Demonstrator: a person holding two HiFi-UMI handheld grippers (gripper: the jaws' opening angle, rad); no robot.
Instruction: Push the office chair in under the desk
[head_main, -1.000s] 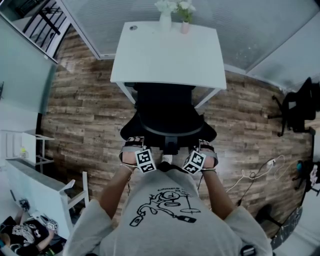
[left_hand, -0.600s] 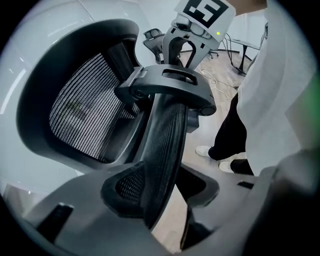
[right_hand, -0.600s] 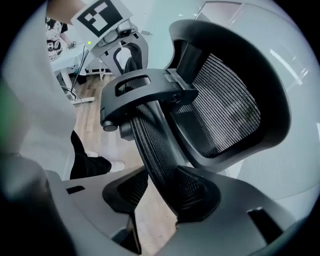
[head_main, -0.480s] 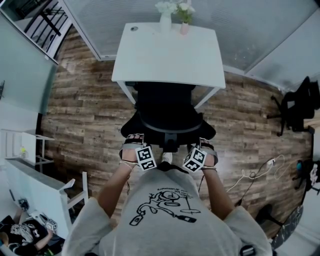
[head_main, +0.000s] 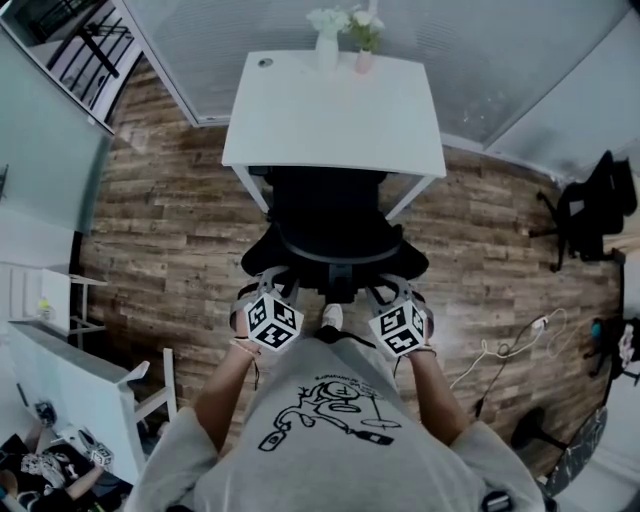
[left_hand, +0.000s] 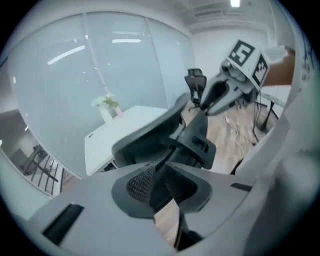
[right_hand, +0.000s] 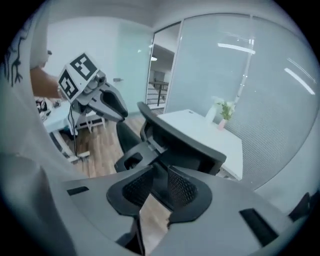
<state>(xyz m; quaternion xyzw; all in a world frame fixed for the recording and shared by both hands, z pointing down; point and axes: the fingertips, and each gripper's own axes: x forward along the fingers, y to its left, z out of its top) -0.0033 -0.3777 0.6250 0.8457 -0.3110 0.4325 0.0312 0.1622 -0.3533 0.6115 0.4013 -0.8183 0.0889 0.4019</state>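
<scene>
Two grippers hold the back of the office chair (head_main: 335, 215), one on each side. The left gripper (left_hand: 161, 179) is at about 7 o'clock from the seat, and the right gripper (right_hand: 159, 186) is at about 5 o'clock. Each has its jaws nearly closed, with only a thin gap. The dark rim of the chair back sits in that gap, so both look pinched onto it. Holding both sides like this should keep the chair straight as it rolls.

Right now the chair is in the middle, with its front tucked under the near edge of the white desk (head_main: 335, 110) at 12 o'clock. Its back sticks out over the wood floor (head_main: 170, 230), so I think it needs a bit more pushing toward 12 o'clock. Little flower vases (head_main: 328, 45) stand at the desk's far edge, so a soft push is best.
</scene>
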